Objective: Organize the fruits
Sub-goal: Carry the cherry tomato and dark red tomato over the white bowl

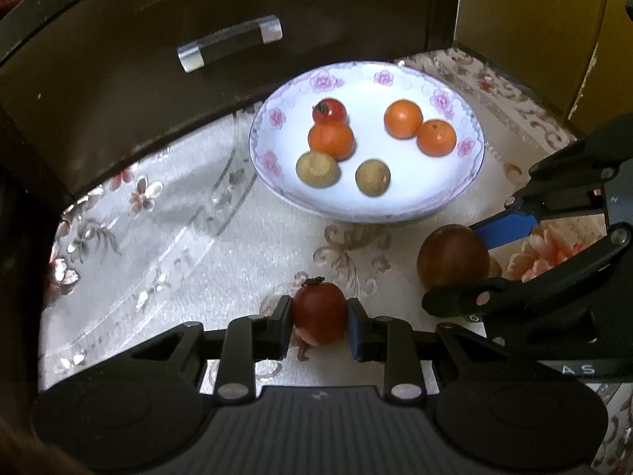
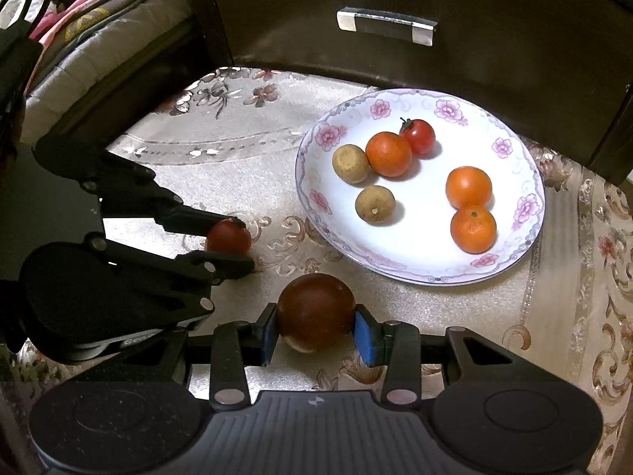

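Note:
A white floral plate [image 1: 455,194] [image 2: 427,265] holds three oranges, two brown longans and a cherry tomato [image 1: 329,111] [image 2: 418,135]. My left gripper [image 1: 319,318] [image 2: 231,239] is shut on a small red tomato [image 1: 319,312] [image 2: 227,237] near the tablecloth, in front of the plate. My right gripper [image 2: 315,330] [image 1: 455,261] is shut on a larger dark red-brown round fruit [image 2: 315,310] [image 1: 453,255], just right of the left gripper and in front of the plate.
A dark wooden drawer front with a metal handle [image 1: 229,43] [image 2: 385,25] stands right behind the plate. The floral tablecloth [image 1: 178,237] [image 2: 455,316] covers the table. A cushioned seat [image 2: 110,31] lies at the far left.

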`<state>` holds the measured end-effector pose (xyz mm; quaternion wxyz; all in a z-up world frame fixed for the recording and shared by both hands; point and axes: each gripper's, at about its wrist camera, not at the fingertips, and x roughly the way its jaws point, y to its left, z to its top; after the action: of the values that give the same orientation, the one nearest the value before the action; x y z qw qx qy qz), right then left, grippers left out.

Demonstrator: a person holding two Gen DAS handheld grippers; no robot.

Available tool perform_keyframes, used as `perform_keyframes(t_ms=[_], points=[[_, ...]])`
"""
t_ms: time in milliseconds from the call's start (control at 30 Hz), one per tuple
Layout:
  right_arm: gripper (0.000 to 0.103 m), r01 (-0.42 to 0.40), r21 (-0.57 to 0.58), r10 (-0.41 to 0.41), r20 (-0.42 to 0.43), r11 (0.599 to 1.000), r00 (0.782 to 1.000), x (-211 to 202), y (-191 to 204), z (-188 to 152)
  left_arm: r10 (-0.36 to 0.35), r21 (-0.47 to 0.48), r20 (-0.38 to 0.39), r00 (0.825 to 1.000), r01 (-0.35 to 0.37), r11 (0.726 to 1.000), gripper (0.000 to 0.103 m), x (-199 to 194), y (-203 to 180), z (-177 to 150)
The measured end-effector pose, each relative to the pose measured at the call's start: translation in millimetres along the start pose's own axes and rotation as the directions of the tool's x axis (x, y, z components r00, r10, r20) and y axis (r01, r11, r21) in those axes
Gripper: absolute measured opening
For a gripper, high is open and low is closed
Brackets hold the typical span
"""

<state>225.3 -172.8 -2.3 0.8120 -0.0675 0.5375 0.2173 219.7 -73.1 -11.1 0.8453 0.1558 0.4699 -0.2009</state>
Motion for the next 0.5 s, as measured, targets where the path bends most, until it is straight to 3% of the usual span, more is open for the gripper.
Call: perform_keyframes(t_ms=[500], points=[[0.033,0.037,0.023,-0.039,0.070,0.999,0.997,-32.6,-21.3,14.2,-0.007,0.010,0.087,0.996,0.006,1.000,0.036,-11.3,-8.0,40.7]])
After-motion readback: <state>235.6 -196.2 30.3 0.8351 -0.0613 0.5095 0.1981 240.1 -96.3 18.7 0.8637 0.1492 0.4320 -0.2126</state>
